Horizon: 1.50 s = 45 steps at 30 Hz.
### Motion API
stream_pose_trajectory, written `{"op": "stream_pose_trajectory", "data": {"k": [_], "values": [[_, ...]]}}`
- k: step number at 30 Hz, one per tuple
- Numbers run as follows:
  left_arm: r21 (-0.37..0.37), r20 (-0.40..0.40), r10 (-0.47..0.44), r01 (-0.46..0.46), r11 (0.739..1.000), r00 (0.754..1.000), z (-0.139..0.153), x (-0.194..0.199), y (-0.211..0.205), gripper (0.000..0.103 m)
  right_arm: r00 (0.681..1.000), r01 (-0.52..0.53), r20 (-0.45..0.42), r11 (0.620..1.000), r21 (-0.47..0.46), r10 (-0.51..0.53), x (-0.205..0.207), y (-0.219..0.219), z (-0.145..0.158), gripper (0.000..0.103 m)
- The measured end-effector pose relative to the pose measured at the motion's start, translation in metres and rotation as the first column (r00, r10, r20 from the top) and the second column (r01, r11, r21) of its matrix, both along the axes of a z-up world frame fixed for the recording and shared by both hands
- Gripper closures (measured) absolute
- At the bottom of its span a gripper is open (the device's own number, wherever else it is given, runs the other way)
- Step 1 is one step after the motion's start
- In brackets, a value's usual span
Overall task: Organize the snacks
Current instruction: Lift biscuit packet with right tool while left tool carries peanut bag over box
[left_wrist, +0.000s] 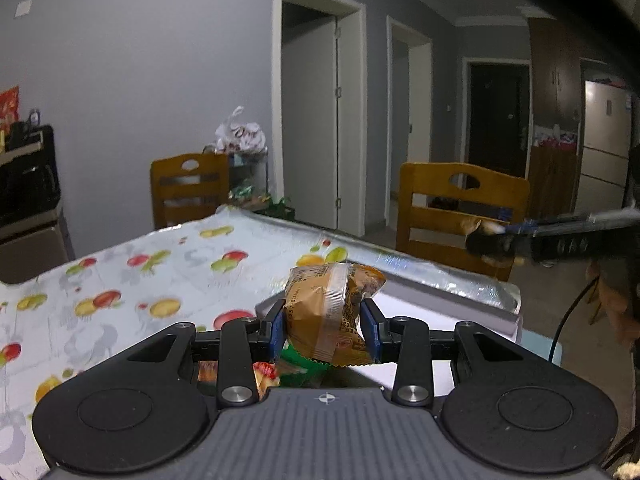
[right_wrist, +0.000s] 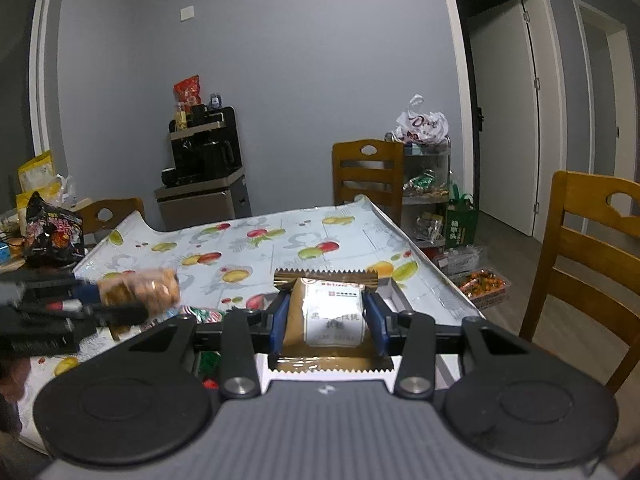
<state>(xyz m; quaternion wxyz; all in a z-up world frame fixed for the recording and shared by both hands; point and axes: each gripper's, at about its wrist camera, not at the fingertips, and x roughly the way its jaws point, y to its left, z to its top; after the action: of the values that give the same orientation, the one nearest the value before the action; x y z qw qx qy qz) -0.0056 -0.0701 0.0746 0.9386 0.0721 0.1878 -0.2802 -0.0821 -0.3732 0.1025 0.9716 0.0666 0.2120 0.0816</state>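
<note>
My left gripper (left_wrist: 325, 330) is shut on a crumpled tan snack packet (left_wrist: 320, 312) and holds it above a white box (left_wrist: 440, 312) at the table's near right corner. My right gripper (right_wrist: 329, 326) is shut on a flat tan and gold snack packet (right_wrist: 326, 314) with a white label, held above the table. In the right wrist view the left gripper (right_wrist: 100, 304) with its packet (right_wrist: 140, 290) appears blurred at the left. In the left wrist view the right gripper (left_wrist: 520, 236) shows at the right. More snack packets (left_wrist: 288, 372) lie under the left gripper.
The table (right_wrist: 240, 240) has a fruit-print cloth. Wooden chairs (right_wrist: 592, 260) stand around it. A black snack bag (right_wrist: 52, 232) sits at the left. A cart with bags (right_wrist: 424, 168) and a coffee machine cabinet (right_wrist: 204, 176) stand by the far wall.
</note>
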Motion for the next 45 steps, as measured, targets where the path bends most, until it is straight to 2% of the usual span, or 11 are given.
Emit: {"op": "stream_pose_trajectory", "data": {"k": [8, 16, 45], "values": [[0.026, 0.002, -0.055, 0.055, 0.998, 0.998, 0.002, 0.006, -0.032, 0.064, 0.999, 0.020, -0.049, 1.000, 0.020, -0.019, 0.007, -0.015, -0.018, 0.062], [0.042, -0.037, -0.095, 0.097, 0.994, 0.995, -0.007, 0.015, -0.059, 0.064, 0.996, 0.022, -0.085, 0.999, 0.033, -0.019, 0.013, -0.025, -0.033, 0.062], [0.111, -0.169, -0.088, 0.108, 0.988, 0.982, -0.054, 0.038, -0.099, 0.064, 0.980, 0.045, -0.197, 0.995, 0.086, -0.027, 0.017, -0.043, -0.079, 0.062]]}}
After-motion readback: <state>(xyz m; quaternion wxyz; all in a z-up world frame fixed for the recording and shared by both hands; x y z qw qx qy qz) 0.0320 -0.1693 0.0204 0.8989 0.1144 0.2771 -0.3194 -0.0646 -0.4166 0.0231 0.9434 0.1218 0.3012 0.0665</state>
